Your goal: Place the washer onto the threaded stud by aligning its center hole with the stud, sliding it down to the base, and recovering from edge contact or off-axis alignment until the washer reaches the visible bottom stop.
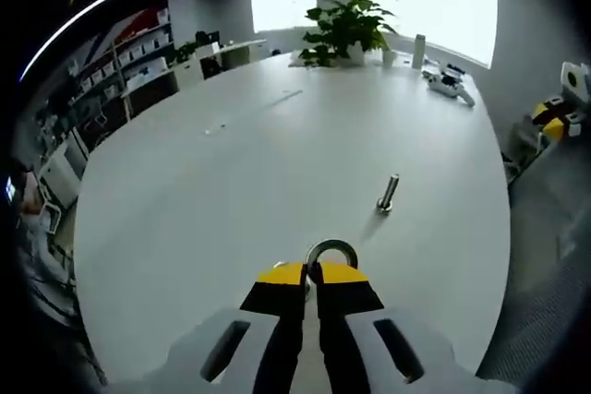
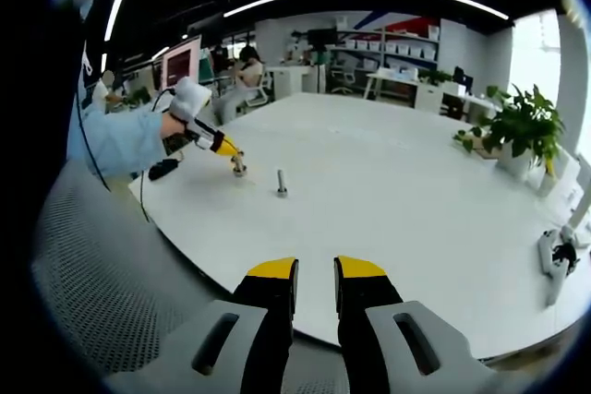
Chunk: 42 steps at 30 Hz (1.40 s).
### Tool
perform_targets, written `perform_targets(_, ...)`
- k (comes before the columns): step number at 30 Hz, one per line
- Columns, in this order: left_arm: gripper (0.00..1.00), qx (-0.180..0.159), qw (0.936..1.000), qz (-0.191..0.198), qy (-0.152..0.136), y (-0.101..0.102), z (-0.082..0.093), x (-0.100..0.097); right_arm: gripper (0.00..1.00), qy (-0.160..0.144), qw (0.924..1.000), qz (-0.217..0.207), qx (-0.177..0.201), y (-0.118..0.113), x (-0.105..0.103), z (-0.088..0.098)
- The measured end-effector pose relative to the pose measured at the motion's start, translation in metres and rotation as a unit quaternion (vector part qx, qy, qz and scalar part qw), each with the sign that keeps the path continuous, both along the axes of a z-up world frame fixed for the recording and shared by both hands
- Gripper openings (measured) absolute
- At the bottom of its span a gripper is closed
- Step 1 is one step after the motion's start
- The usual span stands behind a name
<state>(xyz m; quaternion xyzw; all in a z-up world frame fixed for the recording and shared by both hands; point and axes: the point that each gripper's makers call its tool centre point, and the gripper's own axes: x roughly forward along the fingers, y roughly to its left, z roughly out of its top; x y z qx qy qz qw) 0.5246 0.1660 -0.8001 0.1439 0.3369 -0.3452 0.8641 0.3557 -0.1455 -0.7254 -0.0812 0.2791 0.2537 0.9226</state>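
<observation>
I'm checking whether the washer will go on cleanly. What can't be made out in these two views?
- Washer, left gripper view: its near edge is hidden between the left gripper's jaws.
- Threaded stud: threads and bottom stop too small and blurred; smaller still in the right gripper view.
- Right gripper: open, empty.

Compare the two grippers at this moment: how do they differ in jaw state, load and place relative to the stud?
The left gripper has its jaws shut on the washer; the right gripper stands open and holds nothing. The left gripper works over the table, close to the threaded stud; the right gripper hangs back near the table's edge, farther from the stud. Both have yellow-tipped black jaws.
</observation>
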Motion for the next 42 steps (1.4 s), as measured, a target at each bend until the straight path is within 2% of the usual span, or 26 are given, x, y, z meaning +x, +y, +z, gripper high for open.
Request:
perform_targets(2, 0.01, -0.009, 1.0000, 0.004, 0.001, 0.001, 0.005, 0.000, 0.18, 0.000, 1.0000, -0.001, 0.000, 0.000, 0.000, 0.000)
perform_targets(6, 0.01, -0.004, 0.9998, 0.016, -0.009, 0.012, 0.010, 0.006, 0.18, 0.000, 1.0000, 0.000, 0.000, 0.000, 0.000, 0.000)
perform_targets(9, 0.02, -0.004, 0.9994, 0.035, -0.003, 0.024, 0.007, 0.013, 0.18, 0.000, 1.0000, 0.000, -0.001, -0.001, 0.000, 0.000)
perform_targets(13, 0.02, -0.003, 0.9991, 0.043, -0.001, 0.030, 0.005, 0.016, 0.18, 0.000, 1.0000, 0.000, -0.001, -0.001, 0.000, -0.001)
perform_targets(23, 0.02, 0.007, 0.9994, 0.034, 0.007, 0.025, 0.000, 0.016, 0.18, 0.000, 1.0000, 0.000, -0.002, 0.001, 0.000, 0.000)
perform_targets(27, 0.02, 0.011, 0.9995, 0.030, 0.000, 0.024, -0.002, 0.020, 0.18, 0.001, 1.0000, 0.000, -0.001, 0.001, 0.000, 0.000)
perform_targets(28, 0.00, 0.012, 0.9994, 0.032, 0.006, 0.026, -0.002, 0.020, 0.18, 0.000, 1.0000, 0.000, -0.001, 0.001, 0.000, 0.001)
perform_targets(29, 0.00, 0.021, 0.9993, 0.029, 0.000, 0.028, -0.002, 0.021, 0.18, 0.000, 1.0000, 0.000, -0.001, 0.001, 0.000, 0.001)
perform_targets(32, 0.00, 0.033, 0.9993, 0.015, 0.014, 0.028, -0.009, 0.016, 0.18, 0.000, 1.0000, 0.000, 0.000, 0.001, 0.000, 0.001)
perform_targets(34, 0.00, 0.053, 0.9986, 0.006, 0.007, 0.030, -0.012, 0.014, 0.18, 0.000, 1.0000, 0.000, 0.000, 0.001, 0.000, 0.001)
perform_targets(42, 0.00, 0.048, 0.9988, 0.011, 0.006, 0.033, -0.011, 0.013, 0.18, 0.000, 1.0000, 0.000, 0.000, 0.001, 0.000, 0.001)
